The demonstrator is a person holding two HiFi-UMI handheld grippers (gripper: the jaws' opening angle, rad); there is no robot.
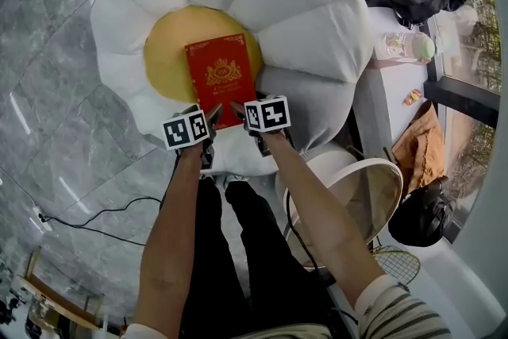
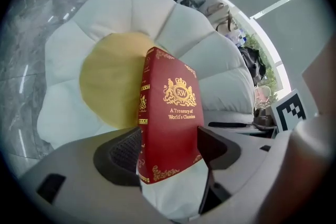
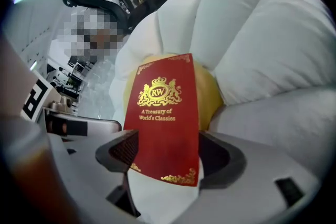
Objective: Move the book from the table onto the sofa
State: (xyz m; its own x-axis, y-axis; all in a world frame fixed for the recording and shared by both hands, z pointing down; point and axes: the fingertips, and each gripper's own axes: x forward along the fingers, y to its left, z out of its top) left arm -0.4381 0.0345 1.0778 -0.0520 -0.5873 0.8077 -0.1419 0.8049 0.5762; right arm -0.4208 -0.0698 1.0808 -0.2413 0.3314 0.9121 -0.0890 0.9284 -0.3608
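Red book (image 1: 222,79) is found lying on the yellow centre (image 1: 169,52) of the white sofa (image 1: 309,4), just ahead of both tools. Its near left corner appears clamped in the left tool (image 1: 208,117), its near right corner in the right tool (image 1: 240,111). Placement is judged nearly complete. Release is advised: both pairs of jaws should be opened together, only once the book's weight is fully borne by the cushion, then drawn straight back so the cover is not dragged.

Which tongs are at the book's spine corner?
The left tongs: they grip the red book at its spine-side corner; the right tongs grip the page-edge corner.
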